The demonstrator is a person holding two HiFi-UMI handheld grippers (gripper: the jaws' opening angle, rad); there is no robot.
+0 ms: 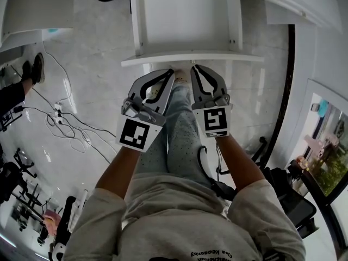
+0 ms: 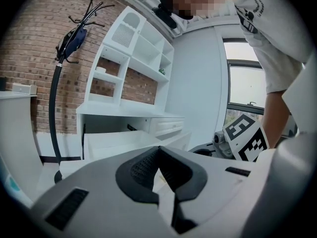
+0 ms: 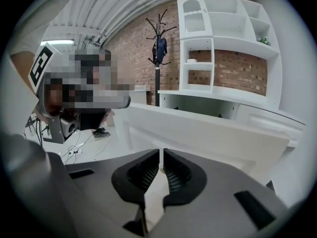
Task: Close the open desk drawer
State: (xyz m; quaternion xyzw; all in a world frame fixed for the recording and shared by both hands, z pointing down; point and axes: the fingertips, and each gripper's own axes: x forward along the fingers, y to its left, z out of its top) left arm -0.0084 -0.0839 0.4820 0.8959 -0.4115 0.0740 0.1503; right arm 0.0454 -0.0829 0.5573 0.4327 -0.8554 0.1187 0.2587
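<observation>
Fingers [image 2: 141, 168] pressed together, empty, on L gripper [image 1: 172, 75] and R gripper [image 1: 194, 69], both near drawer [image 1: 163, 59] front. Push off-centre and you may skew, jam it.

drawer [image 1: 185, 20] rear cropped, handle hidden

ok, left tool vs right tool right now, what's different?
Left tool angles inward; right tool points nearly straight at the drawer front. Left tool's jaws meet at the tips; right tool's show a hairline slit. Shared: both empty, tips close to the drawer front.
</observation>
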